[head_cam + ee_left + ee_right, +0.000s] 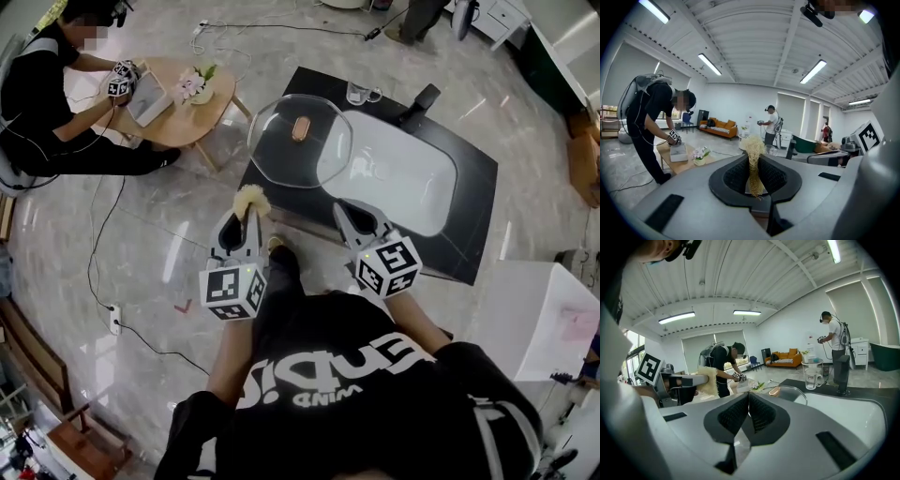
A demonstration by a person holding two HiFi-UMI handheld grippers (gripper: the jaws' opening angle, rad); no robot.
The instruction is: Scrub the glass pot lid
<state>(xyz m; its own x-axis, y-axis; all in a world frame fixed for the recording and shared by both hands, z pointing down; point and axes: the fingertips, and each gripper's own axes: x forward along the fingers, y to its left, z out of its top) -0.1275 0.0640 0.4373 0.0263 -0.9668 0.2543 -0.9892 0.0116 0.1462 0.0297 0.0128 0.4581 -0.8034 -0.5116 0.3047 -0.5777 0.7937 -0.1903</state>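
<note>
The glass pot lid (281,150) with its brown knob (300,128) leans over the left end of the white sink basin (422,187), which is set in a black counter (469,244). My left gripper (247,217) is shut on a pale yellow fibre scrubber (250,199), just short of the lid's near rim. In the left gripper view the scrubber (753,164) stands upright between the pads. My right gripper (353,210) is shut with nothing in it, over the basin's near edge. The right gripper view shows the lid (787,391) ahead of its closed jaws.
A glass jug (361,93) and a black faucet (422,98) stand at the counter's far side. At the left, a person crouches by a low wooden table (183,120) with flowers. Cables and a power strip (114,320) lie on the floor. A white cabinet (539,319) stands at the right.
</note>
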